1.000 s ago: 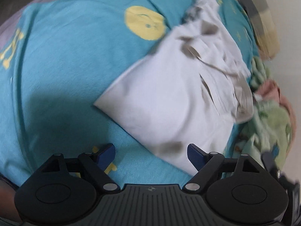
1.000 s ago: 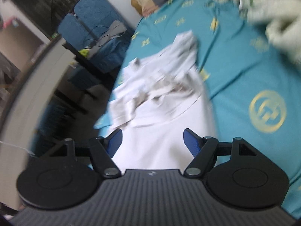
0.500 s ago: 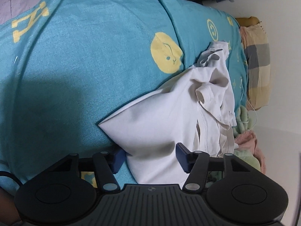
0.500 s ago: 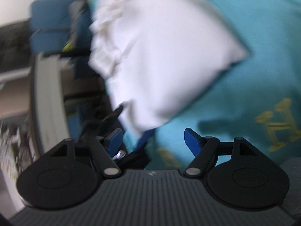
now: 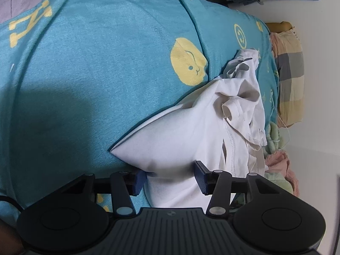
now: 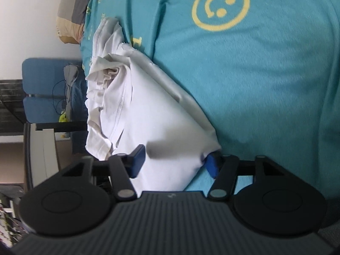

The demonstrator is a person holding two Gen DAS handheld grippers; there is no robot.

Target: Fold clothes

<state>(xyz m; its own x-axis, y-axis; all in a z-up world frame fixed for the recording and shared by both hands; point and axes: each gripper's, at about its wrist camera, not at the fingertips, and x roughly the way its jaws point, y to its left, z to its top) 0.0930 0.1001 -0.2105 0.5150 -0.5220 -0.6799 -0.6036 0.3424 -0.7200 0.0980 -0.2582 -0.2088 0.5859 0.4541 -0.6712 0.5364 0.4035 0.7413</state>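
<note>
A white T-shirt (image 5: 191, 131) lies crumpled on a teal bedsheet (image 5: 95, 74) with yellow prints. Its smooth lower corner points toward the camera and its bunched collar end lies farther off. My left gripper (image 5: 170, 179) is open with the shirt's near hem between its blue fingertips (image 5: 200, 179). In the right wrist view the same shirt (image 6: 153, 116) fills the middle. My right gripper (image 6: 174, 163) is open and straddles the opposite hem corner, one fingertip (image 6: 211, 165) under the cloth edge.
A checked pillow (image 5: 291, 78) and a pile of green and pink clothes (image 5: 278, 159) lie at the bed's far edge. A blue chair (image 6: 46, 89) with cables and a dark desk stand beside the bed.
Both grippers have moved down onto the shirt's near hem. The left one narrowed a little around the cloth. The right one swung round to the other corner. The shirt stayed put.
</note>
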